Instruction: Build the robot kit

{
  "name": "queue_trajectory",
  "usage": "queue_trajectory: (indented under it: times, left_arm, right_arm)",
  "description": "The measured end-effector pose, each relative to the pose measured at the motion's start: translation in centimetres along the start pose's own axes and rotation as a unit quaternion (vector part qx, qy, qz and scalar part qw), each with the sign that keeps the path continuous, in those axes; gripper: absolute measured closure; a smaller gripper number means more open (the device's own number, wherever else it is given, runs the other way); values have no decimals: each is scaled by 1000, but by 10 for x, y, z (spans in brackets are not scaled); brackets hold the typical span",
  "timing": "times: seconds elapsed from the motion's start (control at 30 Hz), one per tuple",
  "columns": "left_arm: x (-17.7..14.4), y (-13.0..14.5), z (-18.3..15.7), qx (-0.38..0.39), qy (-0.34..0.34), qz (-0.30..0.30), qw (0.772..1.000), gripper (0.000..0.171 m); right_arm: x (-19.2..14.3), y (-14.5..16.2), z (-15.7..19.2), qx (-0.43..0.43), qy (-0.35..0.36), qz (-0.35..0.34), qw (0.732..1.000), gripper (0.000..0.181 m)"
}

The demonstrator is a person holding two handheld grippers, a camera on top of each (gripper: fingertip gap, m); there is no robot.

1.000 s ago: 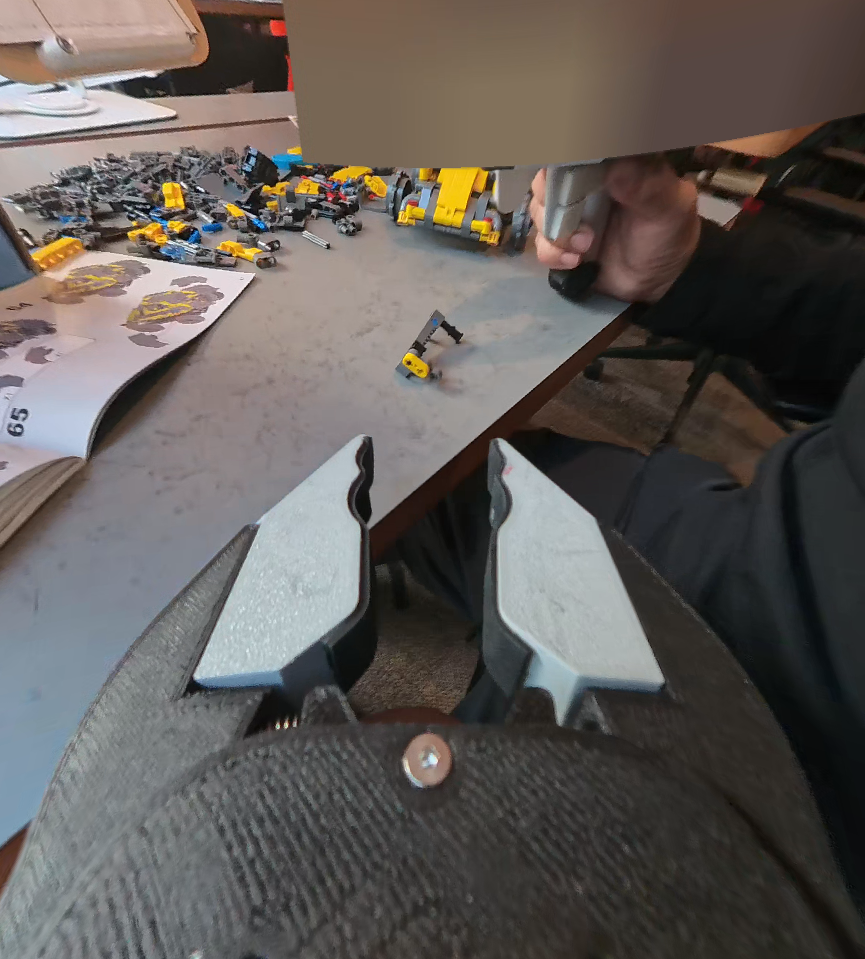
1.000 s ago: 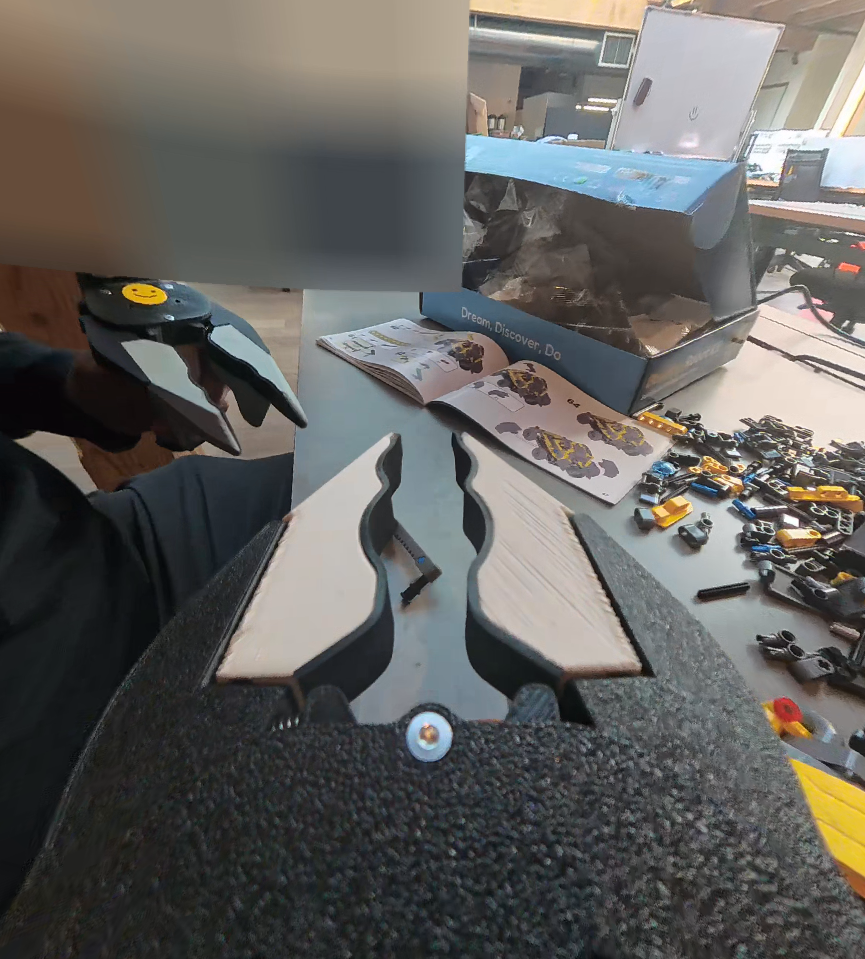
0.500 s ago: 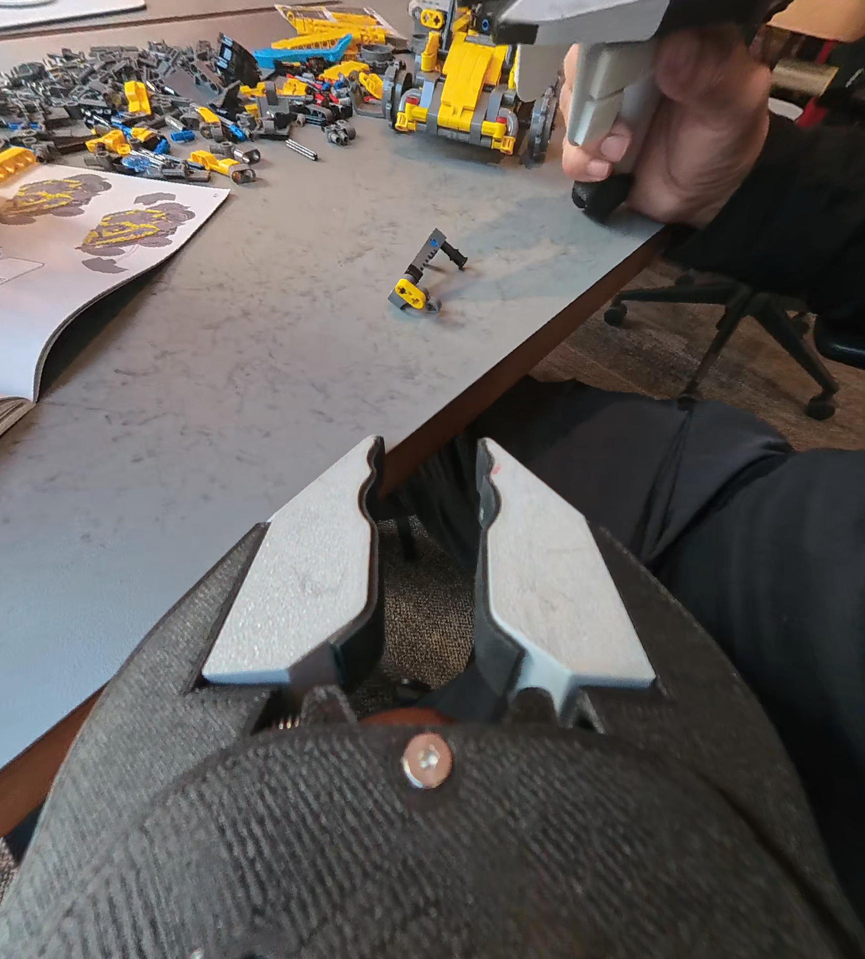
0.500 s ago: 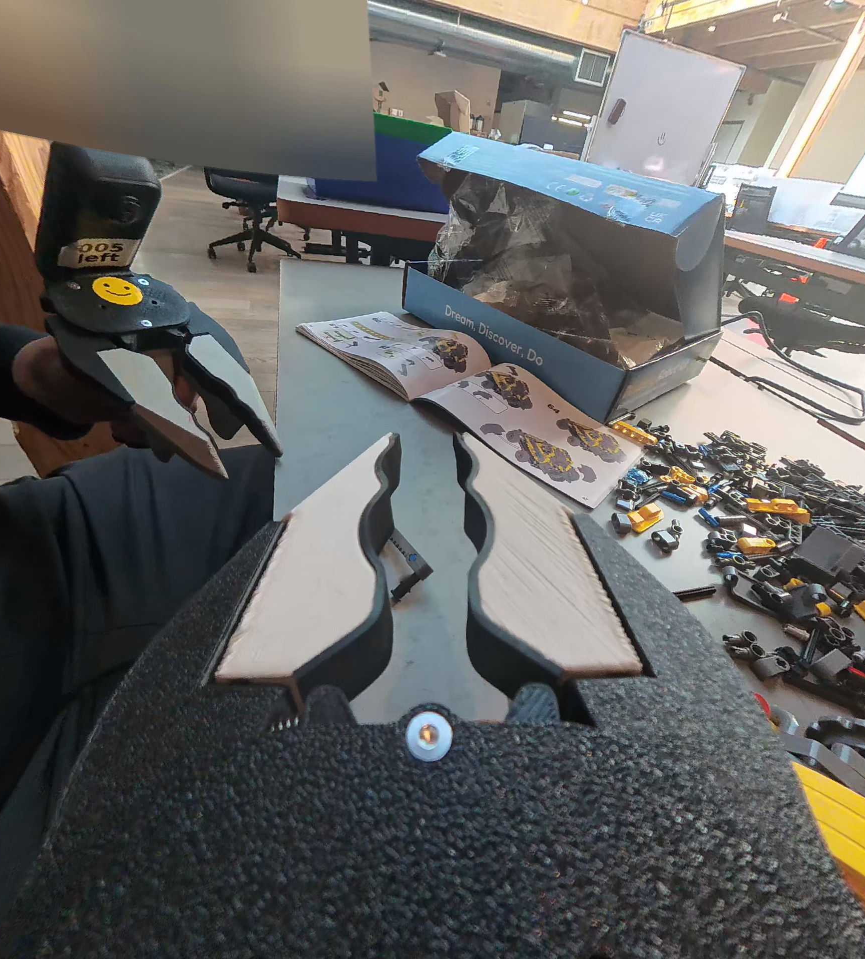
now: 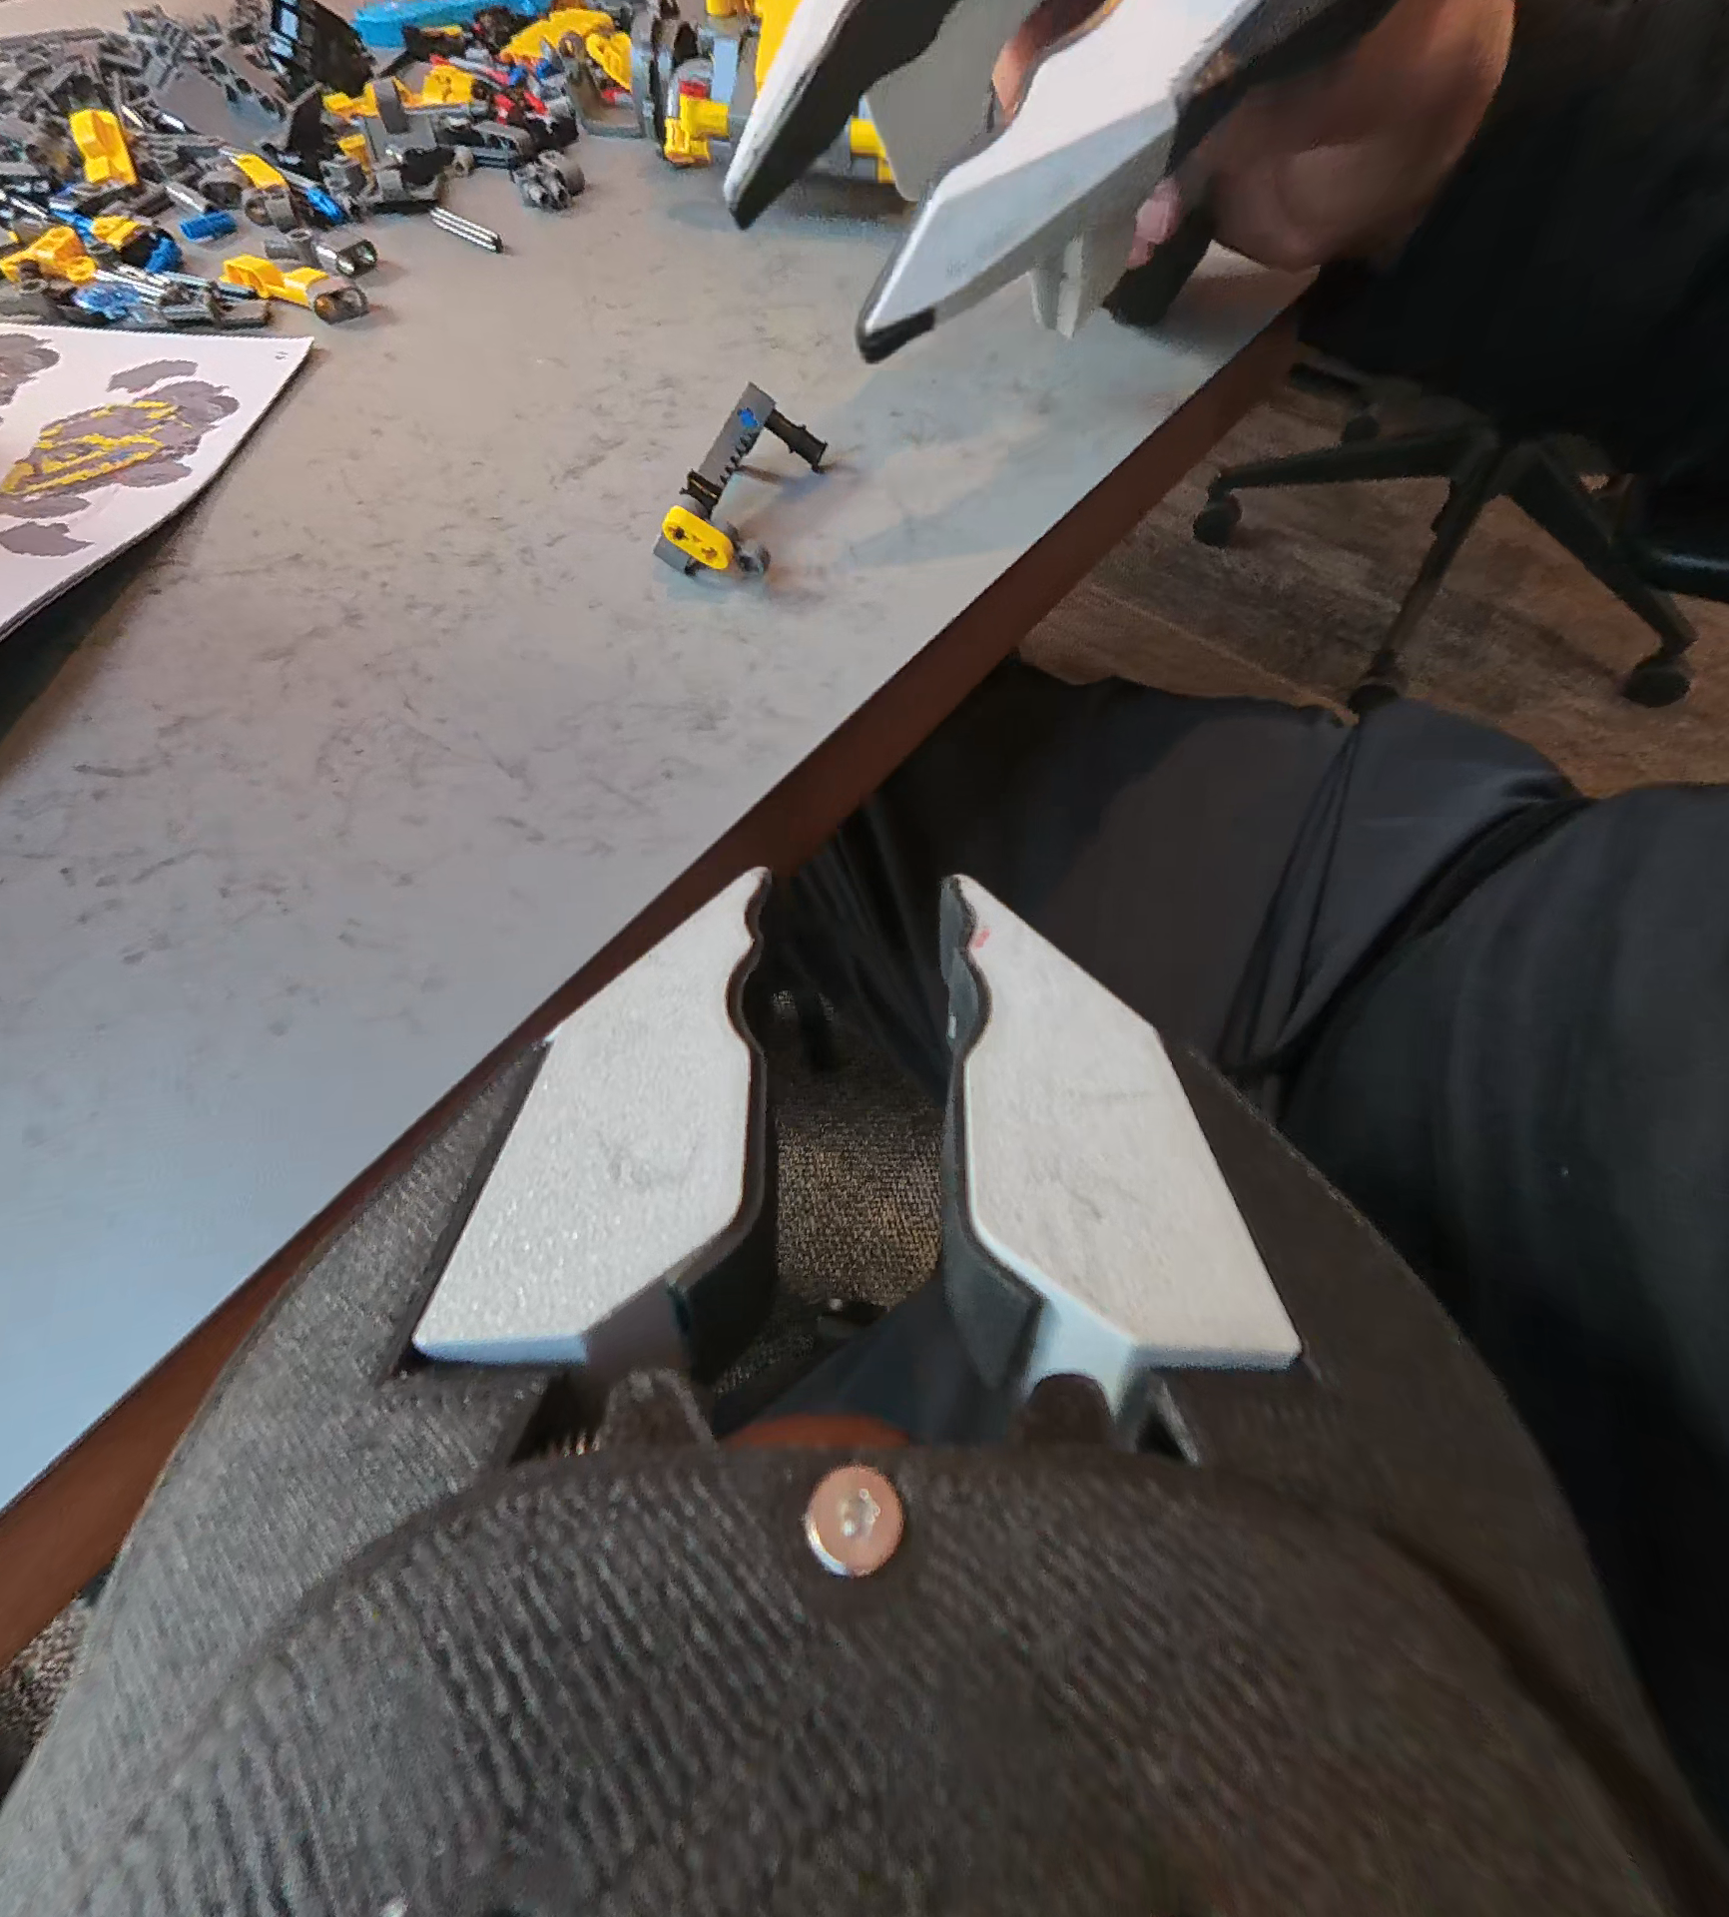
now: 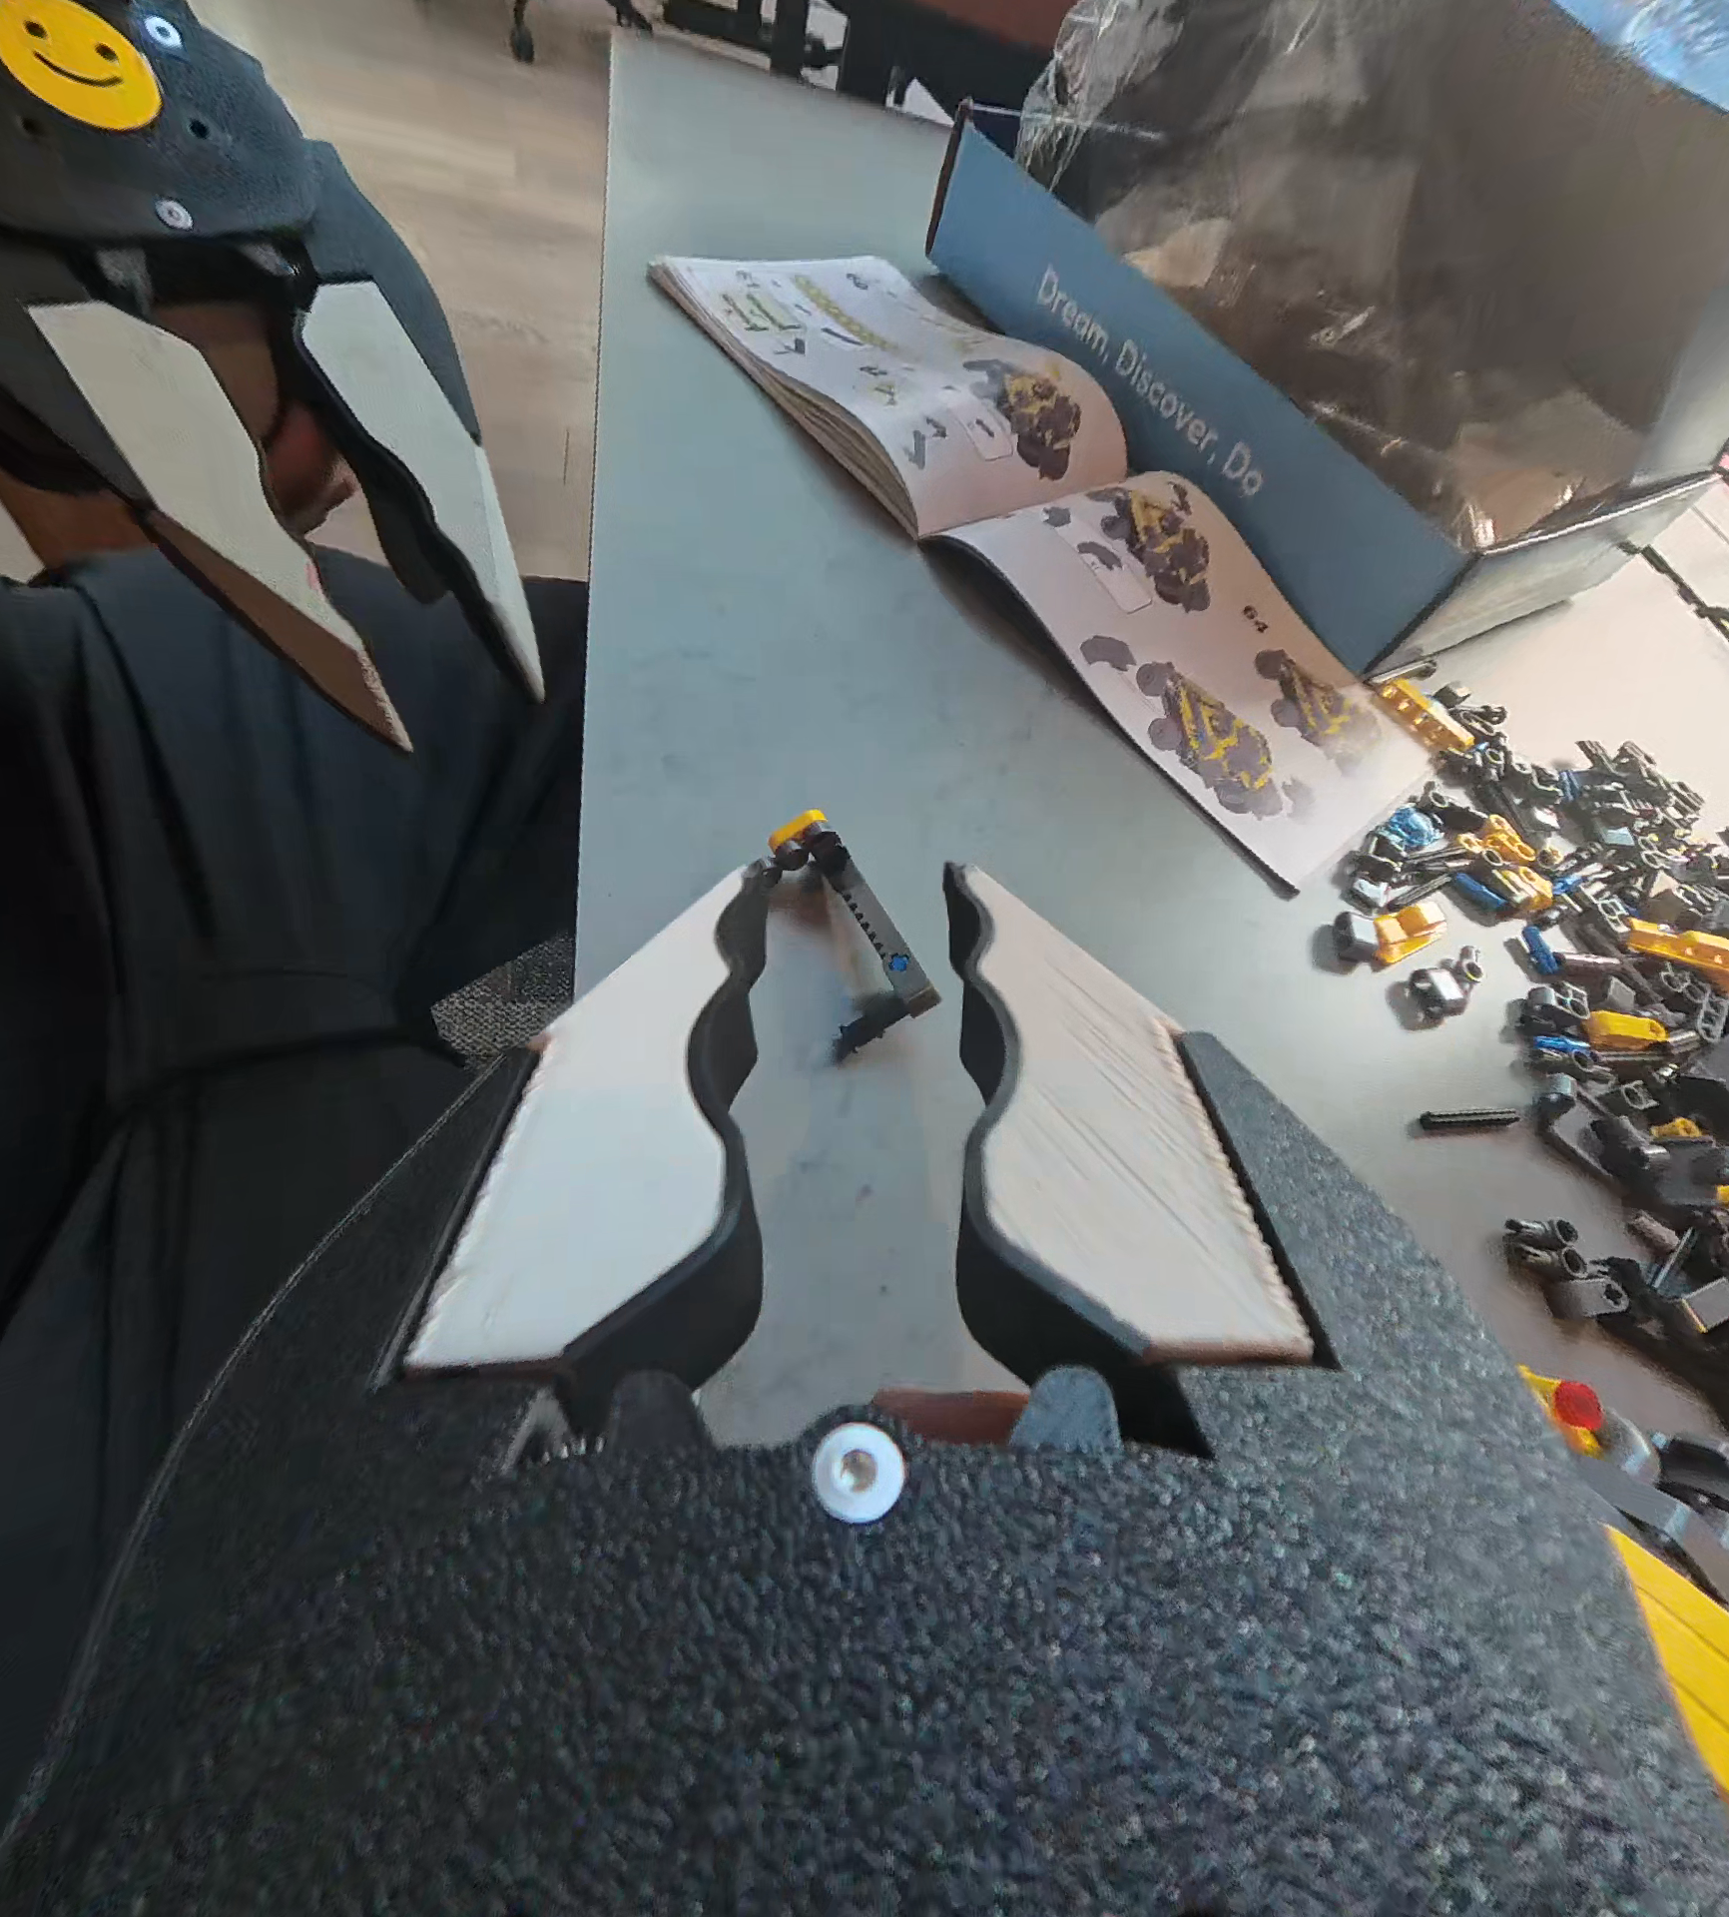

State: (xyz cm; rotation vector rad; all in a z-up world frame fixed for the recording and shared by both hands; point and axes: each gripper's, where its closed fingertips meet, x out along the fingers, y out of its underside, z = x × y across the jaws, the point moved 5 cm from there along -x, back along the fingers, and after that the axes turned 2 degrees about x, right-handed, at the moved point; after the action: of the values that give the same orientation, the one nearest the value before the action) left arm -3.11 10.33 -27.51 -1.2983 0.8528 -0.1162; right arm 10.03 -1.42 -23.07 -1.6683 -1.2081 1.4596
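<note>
The right gripper (image 6: 855,882) is held just above the grey tabletop (image 6: 736,581), fingers parted and empty, around a small grey-and-yellow toy-brick assembly (image 6: 855,934). A grip across its grey beam would be steadiest. The left gripper (image 5: 855,892), also parted and empty, is held off the tabletop's edge.

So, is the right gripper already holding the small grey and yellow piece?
No, the right gripper is open and the small grey and yellow piece lies on the table between its fingertips.
</note>
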Motion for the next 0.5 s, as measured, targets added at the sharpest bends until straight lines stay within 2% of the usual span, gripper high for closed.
queue_trajectory:
  times: [0.27,0.43,0.5]
  left_arm:
    - [-5,4,4,-3,16,-4,1000,146]
    - [-3,3,10,-23,22,-10,999,145]
    - [-2,2,10,-36,32,-17,999,138]
  right_arm:
    - [3,3,-2,12,-27,13,999,147]
    - [-5,0,-3,22,-37,-12,999,149]
    - [-14,-4,-3,39,-44,-34,998,150]
